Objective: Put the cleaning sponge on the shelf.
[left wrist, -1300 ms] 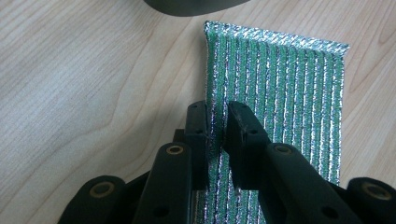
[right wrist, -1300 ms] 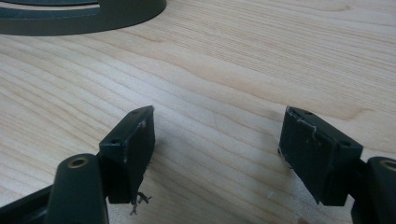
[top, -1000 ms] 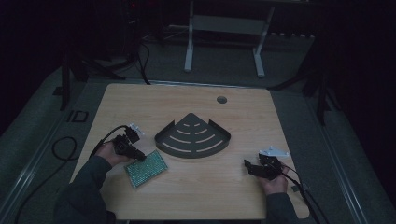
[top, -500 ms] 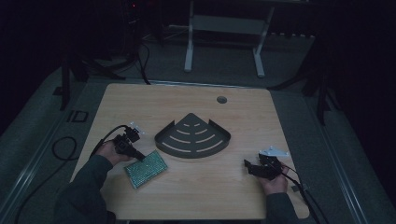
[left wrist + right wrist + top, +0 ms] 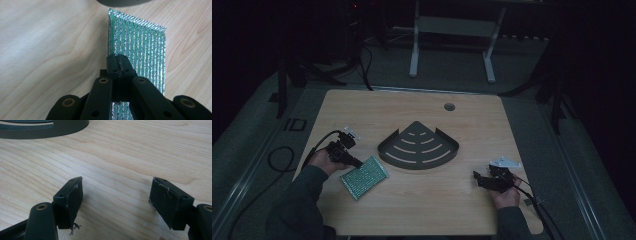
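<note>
Dim room, pale wooden desk (image 5: pixel 422 210): we are looking first at the left tongs (image 5: pixel 119 65), whose jaws have just been closing and are now pressed together on the near edge of the green-and-silver scouring pad (image 5: pixel 140 47). From above, we are seeing that pad (image 5: pixel 364 176) lying flat near the desk's left front, just beside the dark fan-shaped tray (image 5: pixel 418 148), which is holding nothing. We are finding the right tongs (image 5: pixel 116 200) standing wide apart over bare wood, well apart from the pad, with the tray's rim (image 5: pixel 50 132) lying beyond them.
</note>
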Available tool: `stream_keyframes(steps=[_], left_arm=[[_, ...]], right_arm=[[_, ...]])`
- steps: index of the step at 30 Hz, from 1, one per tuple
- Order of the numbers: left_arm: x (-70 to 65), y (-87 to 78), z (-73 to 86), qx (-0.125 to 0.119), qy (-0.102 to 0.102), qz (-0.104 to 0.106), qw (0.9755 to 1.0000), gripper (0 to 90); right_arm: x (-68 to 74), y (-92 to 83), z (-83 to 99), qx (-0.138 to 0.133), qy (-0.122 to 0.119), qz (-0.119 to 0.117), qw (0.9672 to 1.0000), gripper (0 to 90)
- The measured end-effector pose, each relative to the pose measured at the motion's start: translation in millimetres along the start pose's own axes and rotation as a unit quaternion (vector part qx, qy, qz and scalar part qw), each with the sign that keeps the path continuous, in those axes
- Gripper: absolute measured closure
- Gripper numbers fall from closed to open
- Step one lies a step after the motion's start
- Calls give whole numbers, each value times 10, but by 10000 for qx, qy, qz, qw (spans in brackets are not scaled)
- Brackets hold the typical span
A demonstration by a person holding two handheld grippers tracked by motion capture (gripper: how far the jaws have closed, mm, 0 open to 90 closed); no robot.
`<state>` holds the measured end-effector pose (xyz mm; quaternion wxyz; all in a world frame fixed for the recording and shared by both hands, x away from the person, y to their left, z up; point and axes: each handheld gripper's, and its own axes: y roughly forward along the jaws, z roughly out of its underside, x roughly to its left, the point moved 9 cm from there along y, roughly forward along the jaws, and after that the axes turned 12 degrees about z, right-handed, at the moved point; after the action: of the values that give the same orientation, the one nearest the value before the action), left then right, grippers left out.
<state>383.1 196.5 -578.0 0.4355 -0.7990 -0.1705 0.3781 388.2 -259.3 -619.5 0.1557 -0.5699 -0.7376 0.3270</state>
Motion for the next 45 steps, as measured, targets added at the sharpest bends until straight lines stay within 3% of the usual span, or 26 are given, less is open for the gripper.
stream_keyframes(steps=[19, 45], left_arm=[[-9, -259, -47, -293, -123, -214, 9993, 900], [-70, -507, -139, -455, -128, -340, 9983, 900]], right_arm=[[0, 1, 0, -1, 0, -1, 10000, 261], [0, 1, 0, 0, 0, -1, 10000, 261]])
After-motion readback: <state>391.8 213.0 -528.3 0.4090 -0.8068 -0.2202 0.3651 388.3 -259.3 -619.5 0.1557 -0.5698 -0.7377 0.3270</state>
